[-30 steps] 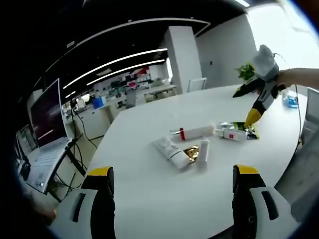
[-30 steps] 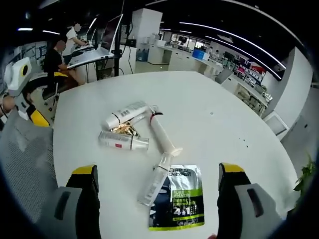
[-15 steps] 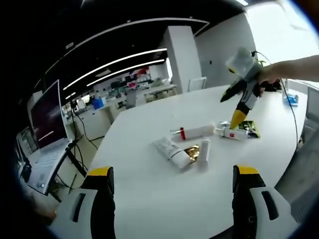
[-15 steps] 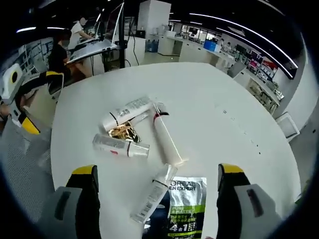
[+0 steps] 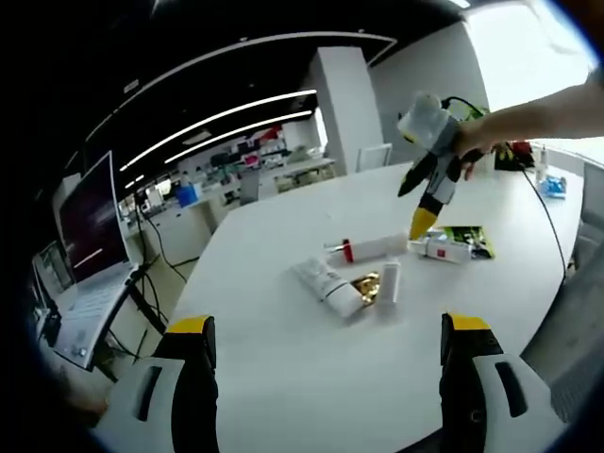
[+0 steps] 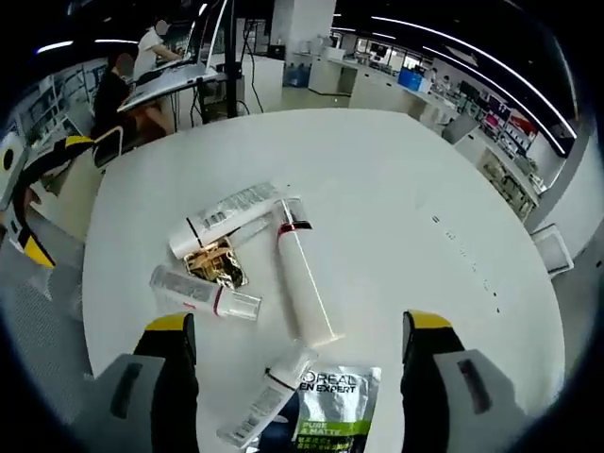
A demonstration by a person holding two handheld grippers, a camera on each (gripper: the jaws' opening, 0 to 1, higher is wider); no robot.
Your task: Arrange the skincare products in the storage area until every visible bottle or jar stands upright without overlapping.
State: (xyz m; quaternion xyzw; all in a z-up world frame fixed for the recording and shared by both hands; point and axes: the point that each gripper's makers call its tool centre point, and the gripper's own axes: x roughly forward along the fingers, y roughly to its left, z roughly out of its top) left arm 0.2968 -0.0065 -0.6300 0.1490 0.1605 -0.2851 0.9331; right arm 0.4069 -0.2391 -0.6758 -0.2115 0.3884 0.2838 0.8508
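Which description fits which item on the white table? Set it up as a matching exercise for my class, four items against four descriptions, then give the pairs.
Items:
1. green sachet
2. gold foil packet
3. long white tube
4. right gripper

Descriptions:
A. crinkled, lying between two white tubes
B. jaws open, holding nothing, above the products
C. flat, printed with white lettering, nearest the right gripper's camera
D. lying flat, a dark red band near one end

Pairs: 1-C, 2-A, 3-D, 4-B

Bright window glare, fisheye-warped edges
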